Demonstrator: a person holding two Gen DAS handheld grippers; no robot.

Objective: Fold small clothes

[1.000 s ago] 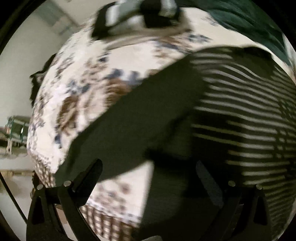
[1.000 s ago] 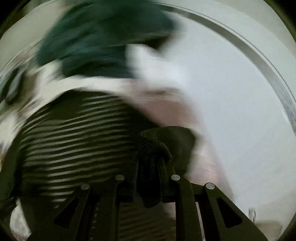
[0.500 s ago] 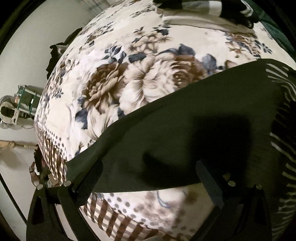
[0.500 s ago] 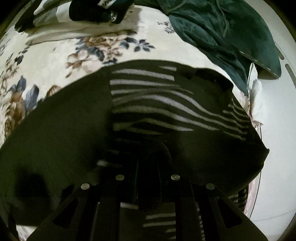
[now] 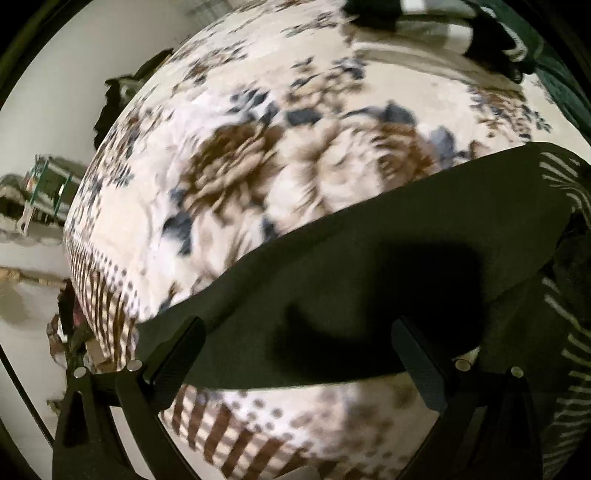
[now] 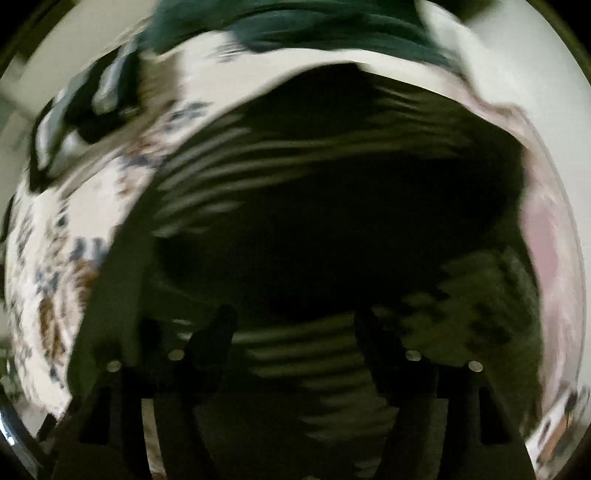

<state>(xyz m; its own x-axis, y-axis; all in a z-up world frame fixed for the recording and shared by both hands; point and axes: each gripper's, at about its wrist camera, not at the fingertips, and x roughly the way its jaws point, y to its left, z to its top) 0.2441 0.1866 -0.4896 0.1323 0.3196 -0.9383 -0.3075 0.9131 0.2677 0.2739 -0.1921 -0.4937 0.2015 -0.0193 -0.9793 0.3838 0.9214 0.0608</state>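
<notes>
A dark top with thin pale stripes [image 6: 258, 158] lies spread on a floral blanket [image 5: 258, 166]. Its plain dark sleeve [image 5: 332, 266] stretches across the left wrist view. My left gripper [image 5: 295, 354] hovers over that sleeve, open, with the cloth lying loose beneath its fingers [image 5: 177, 354]. My right gripper [image 6: 295, 339] is above the striped body and its jaws are opening. No fold is pinched between them, though the view is blurred and dark.
A folded black-and-white pile [image 5: 436, 22] lies at the far side of the blanket, beside a dark green garment [image 6: 314, 26]. The blanket's checked border [image 5: 229, 432] marks the near edge. Floor and furniture [image 5: 44, 192] show at the left.
The right jaws, shut on a dark fold before, now stand apart with the fold gone from between them. The left gripper has slid from the striped body out along the sleeve.
</notes>
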